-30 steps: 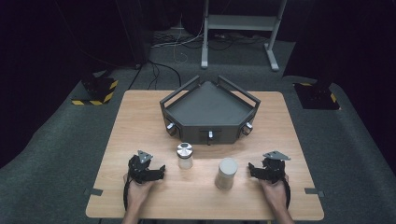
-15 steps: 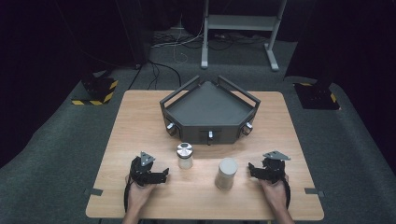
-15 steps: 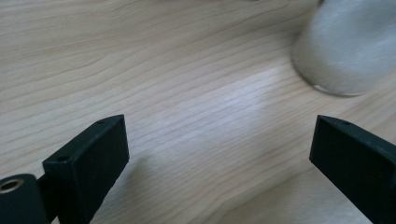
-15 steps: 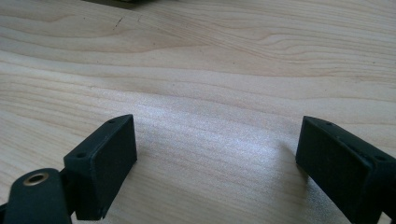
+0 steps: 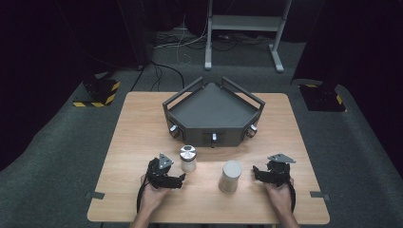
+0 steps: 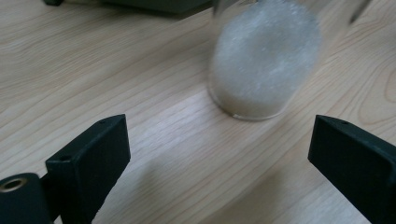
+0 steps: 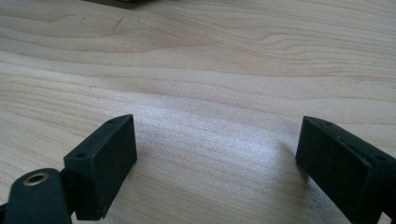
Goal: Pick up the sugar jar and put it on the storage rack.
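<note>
Jar with a metal lid, white grains inside, stands on the wooden table at lower centre of the high view, just right of the left gripper.
Left gripper view: both black jaws spread wide, holding nothing; jar upright in the upper middle of the frame, ahead of the gap and apart from both jaws, top out of frame and blurred. Right gripper sits lower right in the high view, pointed left toward a pale cylinder standing near it, not touching. Right gripper view: jaws wide apart, holding nothing, bare wood between them. Dark three-sided tray with rails and small knobs sits behind, at frame centre. A hand grips each tool from the bottom edge.
</note>
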Tool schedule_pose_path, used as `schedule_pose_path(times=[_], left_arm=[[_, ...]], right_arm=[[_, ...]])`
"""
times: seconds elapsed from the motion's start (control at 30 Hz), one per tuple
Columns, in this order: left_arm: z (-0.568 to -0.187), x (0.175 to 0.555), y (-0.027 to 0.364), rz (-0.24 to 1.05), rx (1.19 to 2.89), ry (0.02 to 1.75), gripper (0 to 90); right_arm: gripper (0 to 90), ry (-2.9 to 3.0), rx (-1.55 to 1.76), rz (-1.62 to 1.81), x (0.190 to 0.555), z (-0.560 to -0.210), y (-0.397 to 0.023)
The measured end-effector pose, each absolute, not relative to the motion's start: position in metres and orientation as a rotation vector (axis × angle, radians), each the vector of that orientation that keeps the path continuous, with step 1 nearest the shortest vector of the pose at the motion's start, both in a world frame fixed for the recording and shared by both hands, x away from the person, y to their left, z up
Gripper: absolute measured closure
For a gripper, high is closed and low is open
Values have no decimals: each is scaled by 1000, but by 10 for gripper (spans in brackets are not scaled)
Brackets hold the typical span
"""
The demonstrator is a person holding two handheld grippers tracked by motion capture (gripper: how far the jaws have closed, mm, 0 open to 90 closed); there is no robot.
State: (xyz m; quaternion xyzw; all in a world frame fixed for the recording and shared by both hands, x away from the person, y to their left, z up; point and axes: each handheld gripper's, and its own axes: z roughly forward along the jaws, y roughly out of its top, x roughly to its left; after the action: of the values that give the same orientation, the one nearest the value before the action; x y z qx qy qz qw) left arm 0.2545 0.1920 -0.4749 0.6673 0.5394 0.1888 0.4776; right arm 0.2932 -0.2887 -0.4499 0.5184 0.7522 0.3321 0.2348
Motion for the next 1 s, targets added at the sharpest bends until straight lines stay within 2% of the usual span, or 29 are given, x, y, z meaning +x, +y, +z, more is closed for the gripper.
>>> schedule_pose_path(times=[0.2, 0.23, 0.43, 0.47, 0.67, 0.7, 0.73, 0.77, 0.8, 0.87, 0.9, 1.0], left_arm=[[-475, 263, 179, 445, 1628, 1298, 72], [-465, 268, 184, 466, 1745, 1267, 75], [-465, 274, 179, 466, 1750, 1255, 95], [-442, 291, 192, 468, 2023, 1127, 103], [-444, 296, 188, 465, 2008, 1134, 140], [-470, 282, 173, 444, 1717, 1253, 147], [-445, 296, 187, 472, 2006, 1131, 153], [-445, 296, 187, 472, 2006, 1131, 165], [-472, 283, 170, 445, 1691, 1258, 170], [-473, 284, 170, 445, 1691, 1260, 179], [-446, 298, 186, 473, 2001, 1131, 187], [-447, 298, 185, 479, 1995, 1134, 215]], right_arm=[[119, 2064, 1422, 911, 293, -450, -289], [119, 2064, 1422, 911, 293, -450, -289], [119, 2064, 1423, 912, 293, -450, -289], [119, 2064, 1423, 912, 293, -450, -289], [119, 2064, 1423, 912, 293, -450, -289], [119, 2064, 1423, 912, 293, -450, -289], [119, 2064, 1423, 912, 293, -450, -289], [119, 2064, 1423, 912, 293, -450, -289], [119, 2064, 1423, 912, 293, -450, -289], [119, 2064, 1423, 912, 293, -450, -289], [119, 2064, 1423, 912, 293, -450, -289], [119, 2064, 1423, 912, 293, -450, -289]])
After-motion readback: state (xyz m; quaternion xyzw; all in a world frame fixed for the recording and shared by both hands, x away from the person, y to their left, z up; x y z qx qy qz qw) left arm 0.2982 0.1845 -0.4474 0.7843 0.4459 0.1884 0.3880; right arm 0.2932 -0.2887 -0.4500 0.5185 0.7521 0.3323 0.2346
